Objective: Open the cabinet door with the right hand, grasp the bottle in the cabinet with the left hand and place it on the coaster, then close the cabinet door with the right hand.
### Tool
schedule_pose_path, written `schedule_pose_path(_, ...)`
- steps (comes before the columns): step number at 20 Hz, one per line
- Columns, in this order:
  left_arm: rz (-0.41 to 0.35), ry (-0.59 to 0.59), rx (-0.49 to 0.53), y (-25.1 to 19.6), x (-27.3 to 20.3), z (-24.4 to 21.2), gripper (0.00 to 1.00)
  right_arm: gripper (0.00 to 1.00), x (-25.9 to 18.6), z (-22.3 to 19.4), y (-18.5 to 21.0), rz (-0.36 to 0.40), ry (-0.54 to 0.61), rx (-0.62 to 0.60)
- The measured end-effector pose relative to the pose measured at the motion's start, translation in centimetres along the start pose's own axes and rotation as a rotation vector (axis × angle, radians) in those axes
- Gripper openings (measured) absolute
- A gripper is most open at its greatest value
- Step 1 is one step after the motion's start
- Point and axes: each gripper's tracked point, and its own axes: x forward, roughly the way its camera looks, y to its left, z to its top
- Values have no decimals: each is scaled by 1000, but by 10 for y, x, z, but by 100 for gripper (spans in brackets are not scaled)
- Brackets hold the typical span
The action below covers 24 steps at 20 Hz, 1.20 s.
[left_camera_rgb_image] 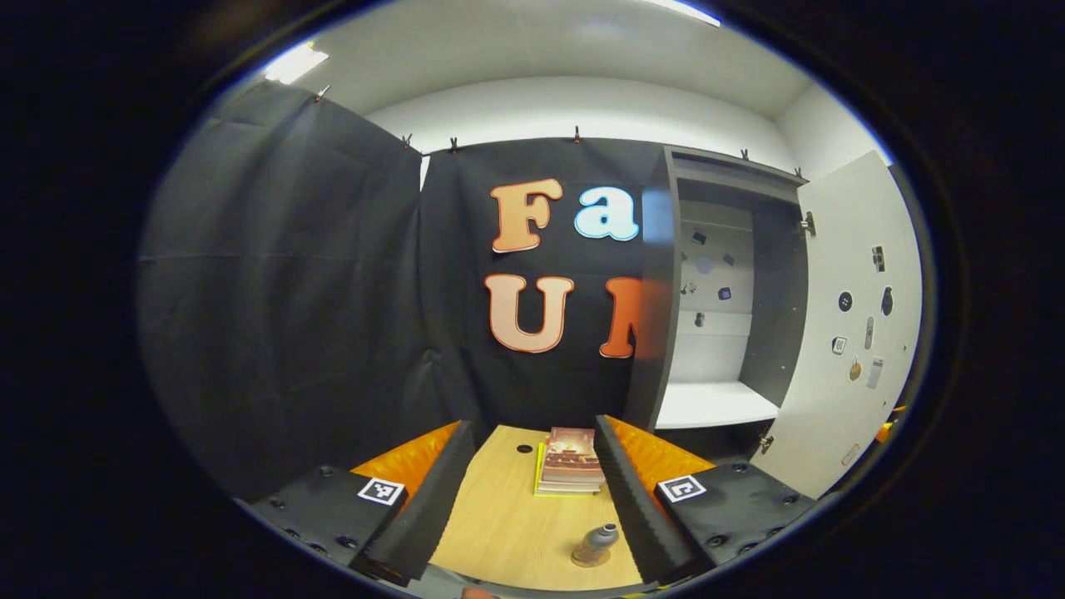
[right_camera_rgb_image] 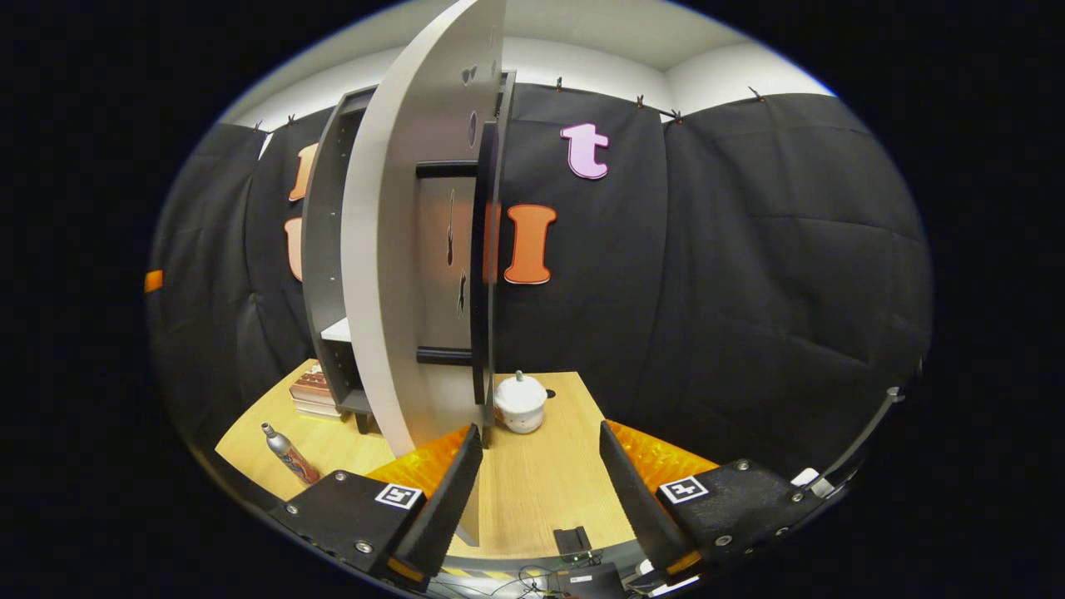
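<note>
Grey cabinet [left_camera_rgb_image: 657,291] open; bottle [left_camera_rgb_image: 596,542] stands on coaster [left_camera_rgb_image: 589,561].

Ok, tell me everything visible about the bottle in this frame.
The bottle is slim and metallic grey with a narrow neck, a small cap and a reddish lower part. It stands on a round coaster on the wooden table, in front of the stacked books. It stands free of both open hand-held grippers.

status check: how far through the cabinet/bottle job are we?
Done: the cabinet door stands open and the bottle sits on the coaster on the table. In hand: nothing; left gripper and right gripper are open. Left: the right gripper closes the door.
</note>
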Motion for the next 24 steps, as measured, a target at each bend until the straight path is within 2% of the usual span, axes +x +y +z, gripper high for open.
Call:
schedule_pose_path(5,-15,-18,16,-13,8,11,96,88,1,1,44,89,-7,45)
schedule_pose_path(6,-26,-19,16,-16,9,12,96,95,2,0,54,114,-7,51)
schedule_pose_path(7,-32,-19,19,-19,12,12,96,95,4,0,64,139,-4,60)
schedule_pose_path(8,-34,-18,24,-19,13,13,95,88,8,0,77,165,0,70)
schedule_pose_path(10,-33,-17,36,-18,17,11,95,88,9,0,96,208,7,84)
schedule_pose_path(19,-18,-10,33,15,50,8,95,89,45,14,159,265,-4,45)
schedule_pose_path(24,-10,-31,44,39,79,15,95,88,82,13,186,296,-3,73)
